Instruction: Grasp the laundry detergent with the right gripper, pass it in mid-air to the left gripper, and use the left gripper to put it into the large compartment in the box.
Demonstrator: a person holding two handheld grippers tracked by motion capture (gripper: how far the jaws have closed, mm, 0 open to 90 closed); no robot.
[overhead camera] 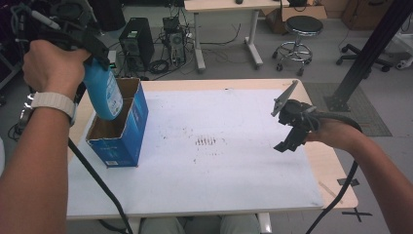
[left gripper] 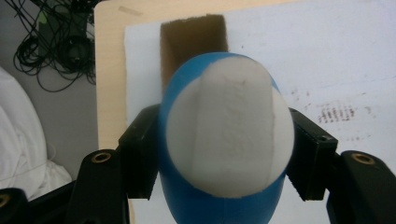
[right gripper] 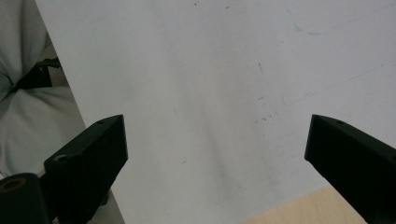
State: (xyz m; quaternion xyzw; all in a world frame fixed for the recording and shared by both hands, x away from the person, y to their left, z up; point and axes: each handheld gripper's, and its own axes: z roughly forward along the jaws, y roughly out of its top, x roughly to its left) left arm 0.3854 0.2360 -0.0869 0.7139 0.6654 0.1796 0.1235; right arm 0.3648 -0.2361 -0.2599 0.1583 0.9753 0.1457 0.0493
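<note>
A blue bottle (overhead camera: 103, 92) with a white base (left gripper: 229, 135) hangs tilted, and my left gripper (overhead camera: 96, 57) is shut on its body at the upper left of the high view. The bottle's lower end hangs at the open top of a blue cardboard box (overhead camera: 124, 141) with a brown inside (left gripper: 194, 37) and a divider. I cannot tell which compartment it is over. In the left gripper view both black jaws press on the bottle's sides. My right gripper (overhead camera: 287, 142) hovers over the right side of the white mat (overhead camera: 219, 165), open with nothing between its jaws (right gripper: 217, 144).
The mat covers most of a light wooden table (overhead camera: 336, 180); the box stands near its left edge. On the floor beyond are a computer tower (overhead camera: 137, 41), cables, a desk and a stool (overhead camera: 298, 36). A black post (overhead camera: 370, 48) rises at the right.
</note>
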